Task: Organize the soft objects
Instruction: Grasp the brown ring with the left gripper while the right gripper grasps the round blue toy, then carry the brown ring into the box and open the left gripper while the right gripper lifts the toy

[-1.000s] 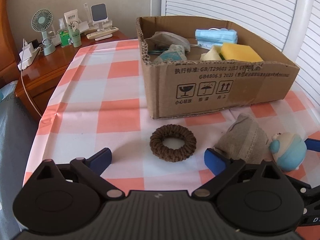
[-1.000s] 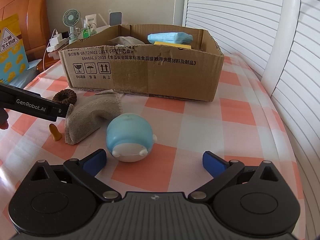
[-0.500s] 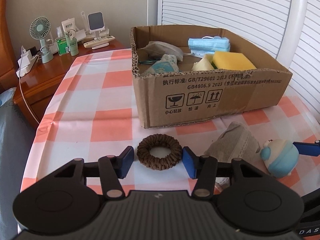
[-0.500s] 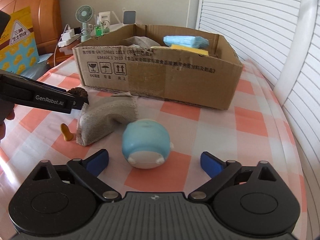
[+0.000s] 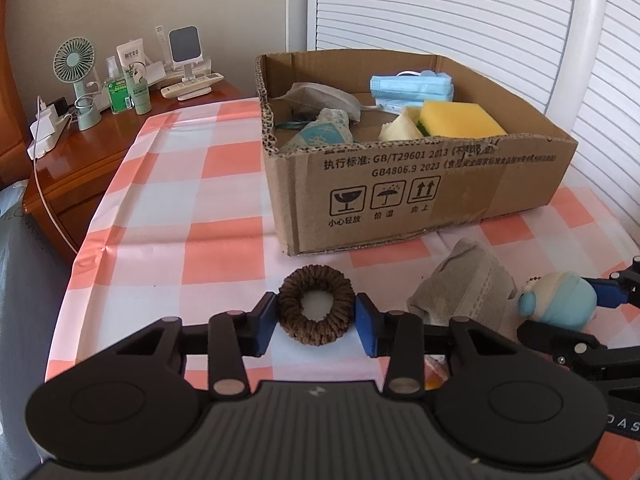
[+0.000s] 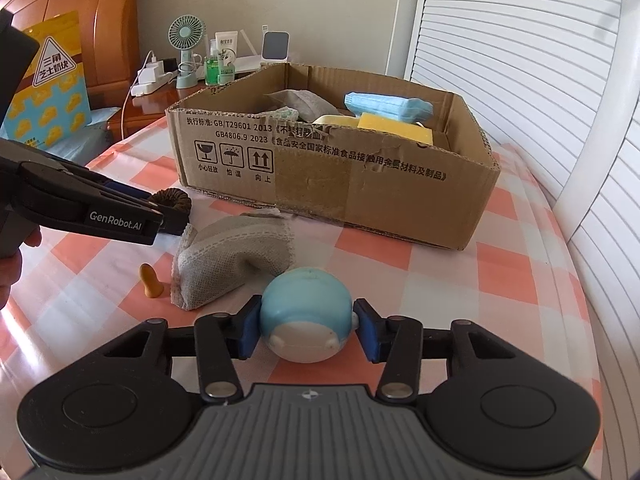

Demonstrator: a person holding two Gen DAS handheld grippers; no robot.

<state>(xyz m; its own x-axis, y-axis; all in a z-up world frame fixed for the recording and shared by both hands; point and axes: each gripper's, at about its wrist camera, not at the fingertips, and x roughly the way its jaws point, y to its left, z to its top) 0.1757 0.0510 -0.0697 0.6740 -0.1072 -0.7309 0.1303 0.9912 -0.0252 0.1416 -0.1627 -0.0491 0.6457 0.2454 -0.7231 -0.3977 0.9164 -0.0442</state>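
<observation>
My left gripper (image 5: pixel 316 320) is shut on a brown knitted ring (image 5: pixel 316 304) that rests on the checked cloth in front of the cardboard box (image 5: pixel 420 196). My right gripper (image 6: pixel 306 330) is shut on a blue and white round plush toy (image 6: pixel 306 312), its pads against both sides. A folded grey cloth (image 6: pixel 232 256) lies between the two objects. The toy also shows in the left wrist view (image 5: pixel 560 300). The box holds a yellow sponge (image 5: pixel 460 120), blue face masks (image 5: pixel 412 88) and grey cloths.
A small orange cone (image 6: pixel 150 286) lies left of the grey cloth. A wooden nightstand (image 5: pixel 80 160) at the far left carries a green fan (image 5: pixel 78 80), bottles and a charger. White slatted shutters (image 6: pixel 540 100) stand at the right behind the table.
Both grippers went from wide open to shut. The left closed on the brown ring, the right moved forward and closed on the blue toy.
</observation>
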